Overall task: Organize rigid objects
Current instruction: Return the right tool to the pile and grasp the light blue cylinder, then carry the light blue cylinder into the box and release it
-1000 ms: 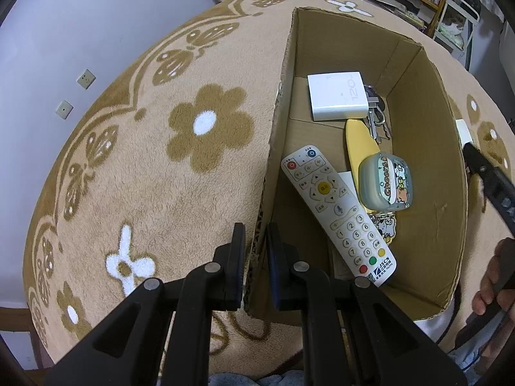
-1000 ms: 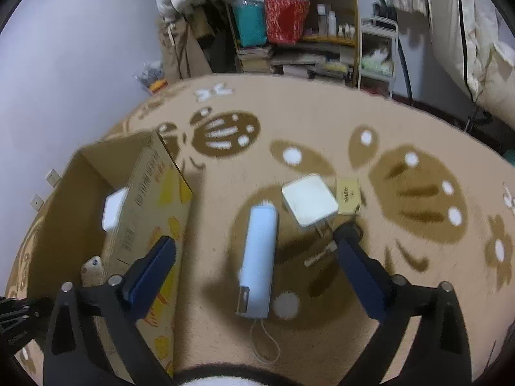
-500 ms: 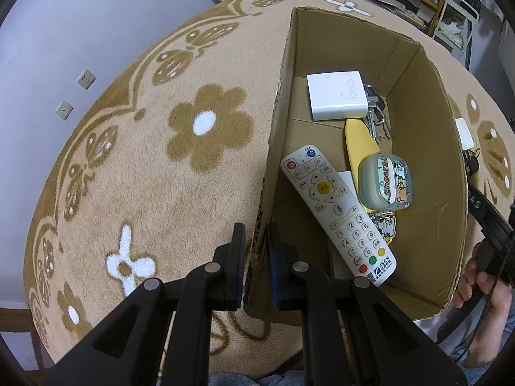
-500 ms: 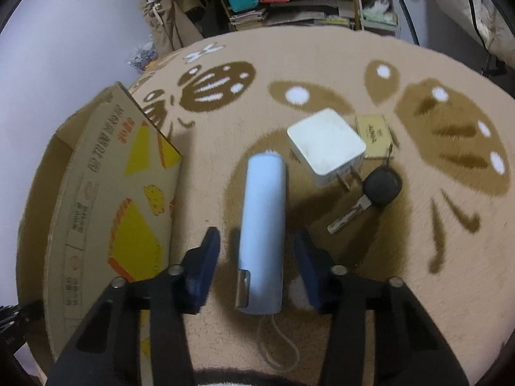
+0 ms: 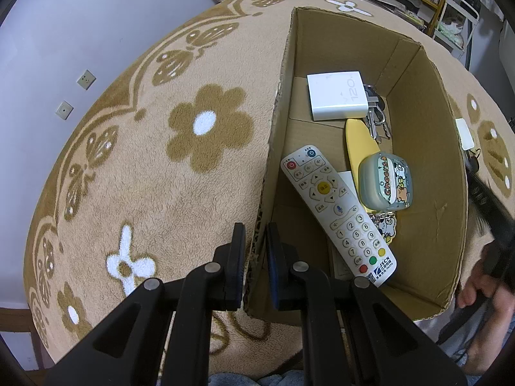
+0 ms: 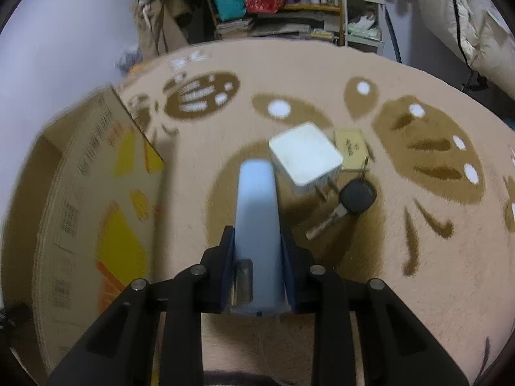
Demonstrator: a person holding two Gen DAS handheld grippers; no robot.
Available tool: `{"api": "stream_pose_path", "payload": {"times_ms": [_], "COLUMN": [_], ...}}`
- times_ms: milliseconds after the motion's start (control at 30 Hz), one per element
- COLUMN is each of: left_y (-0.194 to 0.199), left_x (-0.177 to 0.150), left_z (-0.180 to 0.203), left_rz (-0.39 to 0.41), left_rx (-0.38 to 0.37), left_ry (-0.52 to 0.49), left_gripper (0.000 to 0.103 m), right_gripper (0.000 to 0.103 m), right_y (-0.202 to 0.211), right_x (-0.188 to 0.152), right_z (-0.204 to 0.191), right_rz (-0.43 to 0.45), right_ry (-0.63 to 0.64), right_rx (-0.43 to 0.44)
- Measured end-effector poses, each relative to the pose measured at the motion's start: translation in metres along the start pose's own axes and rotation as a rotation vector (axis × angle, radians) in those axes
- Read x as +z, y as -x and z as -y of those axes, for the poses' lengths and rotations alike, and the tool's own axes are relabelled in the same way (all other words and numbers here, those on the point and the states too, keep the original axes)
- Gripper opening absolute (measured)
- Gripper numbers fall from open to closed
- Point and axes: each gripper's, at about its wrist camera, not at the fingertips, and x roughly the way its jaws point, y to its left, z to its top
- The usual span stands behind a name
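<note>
Cardboard first: the left gripper [image 5: 255, 251] is pinching the near left wall of the cardboard box [image 5: 450, 148], 1 finger outside on the rug [image 5: 145, 167] and 1 inside, so it looks like it's just steadying the box. Ahead of it and to the right, inside the box, there's a white remote [image 5: 338, 212], a yellow flat thing [image 5: 357, 148], a little cartoon case [image 5: 384, 181], a white charger block [image 5: 336, 96] and some keys [image 5: 375, 119] tucked just past it.

Moving over to the right gripper [image 6: 257, 254]: it's clamped on both sides of a pale blue power bank [image 6: 256, 212], near its close end, long axis pointing straight away from the fingers. The shot is blurry, so I can't tell if it's off the rug yet. Ahead and right of it sit a white square adapter [image 6: 304, 157], a small tan card [image 6: 351, 148] and a black car key [image 6: 355, 196], all close together.

My guess: this is the pick-up step for the power bank. Next it needs a lift and a swing left over the box wall, high enough to clear the rim, then a drop into the free floor by the right wall.
</note>
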Motion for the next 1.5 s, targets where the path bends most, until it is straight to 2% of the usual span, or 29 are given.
{"api": "stream_pose_path", "payload": {"times_ms": [167,533,733,967,1233,1433,1500], "left_y": [0.000,0.000,0.000,0.000,0.001,0.001,0.002], "left_x": [0.000,-0.001,0.000,0.000,0.000,0.001,0.000], "left_z": [0.001,0.001,0.000,0.001,0.001,0.000,0.000], "left_rz": [0.001,0.001,0.000,-0.001,-0.001,-0.004,-0.003], "left_rx": [0.002,-0.001,-0.007,-0.006,-0.010,-0.015,-0.014], "left_ry": [-0.003,0.000,0.003,0.001,0.005,0.012,0.010], "left_gripper": [0.012,0.012,0.011,0.011,0.012,0.012,0.012], "right_gripper": [0.029,0.029,0.029,0.029,0.029,0.029,0.029], "right_y": [0.025,0.078,0.098,0.090,0.068,0.052,0.052], "right_x": [0.013,0.029,0.028,0.015,-0.005,-0.010,-0.010], "right_z": [-0.006,-0.047,-0.066,-0.093,-0.120,-0.120,-0.119], "right_rz": [0.062,0.188,0.219,0.159,0.065,0.008,0.014], "right_ry": [-0.013,0.064,0.114,0.180,0.329,0.353,0.355], "right_rx": [0.062,0.187,0.264,0.300,0.231,0.201,0.196]}}
